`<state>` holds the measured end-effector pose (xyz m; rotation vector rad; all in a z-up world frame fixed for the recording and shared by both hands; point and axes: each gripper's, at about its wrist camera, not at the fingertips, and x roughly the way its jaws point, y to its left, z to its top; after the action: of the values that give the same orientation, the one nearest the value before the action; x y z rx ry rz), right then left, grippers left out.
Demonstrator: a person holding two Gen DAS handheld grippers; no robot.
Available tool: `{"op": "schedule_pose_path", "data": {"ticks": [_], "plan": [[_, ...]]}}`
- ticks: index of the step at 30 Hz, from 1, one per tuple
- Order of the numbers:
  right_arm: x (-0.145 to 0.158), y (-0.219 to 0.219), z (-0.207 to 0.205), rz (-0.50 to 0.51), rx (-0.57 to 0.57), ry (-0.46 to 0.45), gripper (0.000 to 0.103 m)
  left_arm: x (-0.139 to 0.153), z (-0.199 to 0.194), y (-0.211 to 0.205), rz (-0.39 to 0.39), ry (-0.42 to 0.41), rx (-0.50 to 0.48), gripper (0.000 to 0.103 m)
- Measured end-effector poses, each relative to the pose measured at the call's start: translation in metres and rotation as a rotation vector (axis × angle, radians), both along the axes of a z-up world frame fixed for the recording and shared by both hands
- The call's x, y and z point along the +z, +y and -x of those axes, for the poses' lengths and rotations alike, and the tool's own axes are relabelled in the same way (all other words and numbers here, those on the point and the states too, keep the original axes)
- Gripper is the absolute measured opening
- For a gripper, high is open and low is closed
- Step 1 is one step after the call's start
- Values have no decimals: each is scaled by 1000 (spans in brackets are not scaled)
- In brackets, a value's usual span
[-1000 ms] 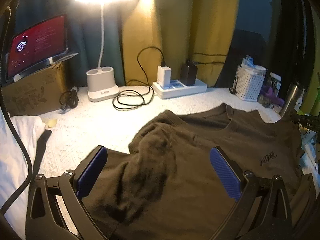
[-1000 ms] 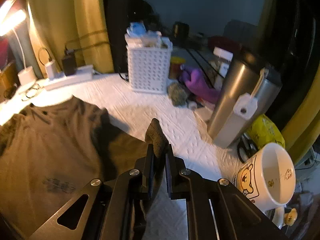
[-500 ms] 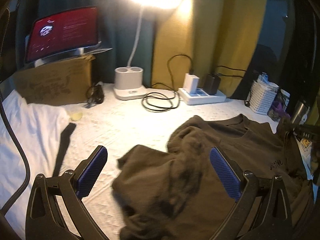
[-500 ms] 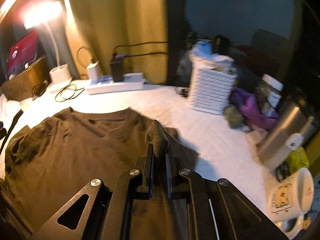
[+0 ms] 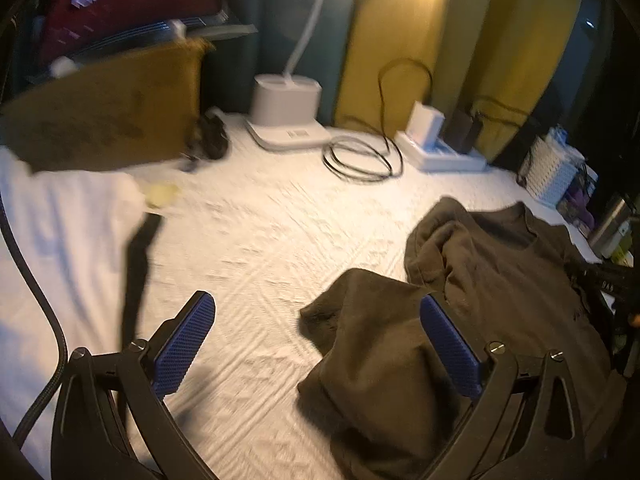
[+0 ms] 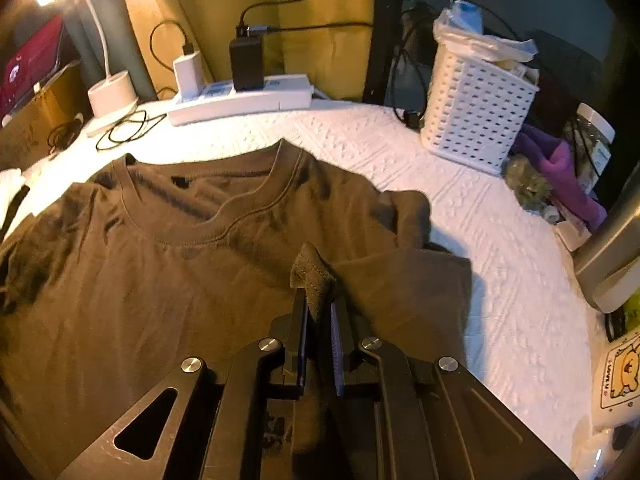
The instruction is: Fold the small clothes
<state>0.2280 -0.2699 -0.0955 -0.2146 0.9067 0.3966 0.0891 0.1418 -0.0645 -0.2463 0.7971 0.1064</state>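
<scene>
An olive-brown T-shirt (image 6: 160, 280) is shown on a white bench cover (image 5: 280, 232) embossed with a zigzag pattern. Blue textured pads (image 5: 182, 344) are seen on black claws; mustard-yellow curtains (image 6: 320, 12) and a white perforated basket (image 6: 476, 120) are pictured behind.

Matt cloth t-shirt (image 6: 160, 280), textured bedspread (image 5: 260, 240)

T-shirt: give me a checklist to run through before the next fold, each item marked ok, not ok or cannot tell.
1. Right tongs shut on a fold of the T-shirt: ok.
2. Left tongs open, holding nothing: ok.
3. Collar lying flat: ok.
4. Left side of the shirt smooth: not ok, the sleeve is bunched.
5. Cable and power strip apart from the cloth: ok.
6. Bottom hem straight: cannot tell, out of view.
</scene>
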Motion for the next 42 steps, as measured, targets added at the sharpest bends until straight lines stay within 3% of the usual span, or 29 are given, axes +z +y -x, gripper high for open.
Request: {"op": "schedule_pose_path", "data": {"ticks": [1, 2, 3, 4, 5, 8, 10, 13, 20, 23, 33, 35, 37, 39, 42], "plan": [[2, -2, 2, 1, -5, -3, 20, -5, -6, -1, 9, 17, -16, 101], [5, -5, 4, 0, -11, -10, 50, -9, -11, -2, 21, 26, -35, 99], [7, -7, 5, -6, -15, -12, 71, -13, -14, -3, 31, 40, -50, 88], [9, -10, 8, -22, -18, -14, 99, -18, -17, -5, 35, 66, -63, 75], [11, -14, 10, -40, -17, -16, 100, -19, -17, -10, 5, 69, -74, 75], [14, -22, 17, -41, -33, -21, 100, -19, -14, -25, -62, 83, -140, 51], [15, -27, 20, -48, -46, -19, 100, -19, -11, -29, -76, 81, -148, 19], [19, -33, 26, -66, -54, -25, 100, -14, -4, -25, -75, 50, -122, 9], [29, -41, 45, -101, -59, -53, 100, 15, 30, -3, -185, -107, 133, 9], [29, -44, 56, -112, -62, -58, 100, 14, 43, -1, -212, -135, 186, 9], [37, -59, 87, -171, -67, -79, 100, 33, 64, -12, -256, -192, 204, 9], [40, -61, 91, -185, -65, -88, 100, 32, 63, -9, -285, -167, 217, 9], [42, -61, 95, -196, -56, -94, 100, 16, 54, 2, -259, -103, 214, 9], [42, -62, 99, -204, -47, -94, 100, -2, 49, 17, -180, -31, 229, 9], [43, -65, 103, -207, -42, -97, 100, 1, 60, 17, -139, -62, 227, 9]]}}
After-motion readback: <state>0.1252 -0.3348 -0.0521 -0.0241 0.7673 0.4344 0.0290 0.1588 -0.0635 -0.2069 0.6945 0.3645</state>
